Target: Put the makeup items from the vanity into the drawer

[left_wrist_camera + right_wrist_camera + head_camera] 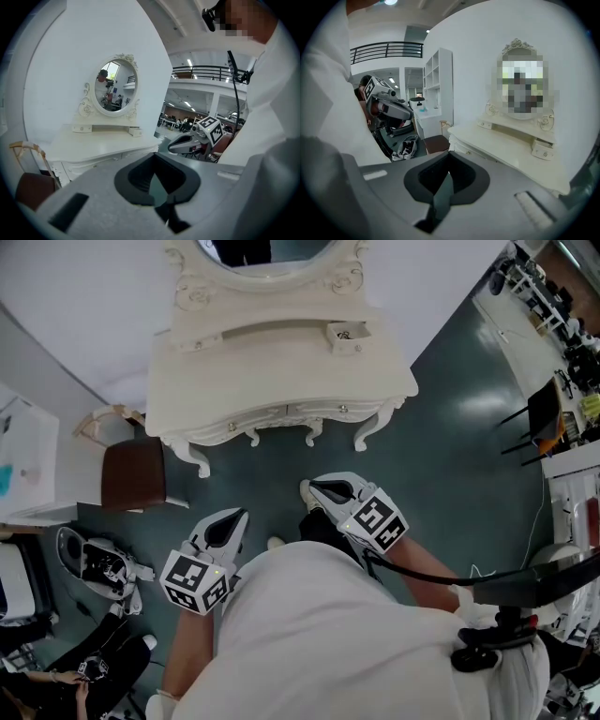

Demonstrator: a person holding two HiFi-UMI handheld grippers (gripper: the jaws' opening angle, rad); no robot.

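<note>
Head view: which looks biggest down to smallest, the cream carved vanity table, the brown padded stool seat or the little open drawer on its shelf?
Largest: cream carved vanity table
Middle: brown padded stool seat
Smallest: little open drawer
The differences are plain.

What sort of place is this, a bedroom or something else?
Probably a staged corner of a large open workspace, not a home: a cream carved vanity table, but a black mezzanine railing and rows of office desks behind it.
</note>
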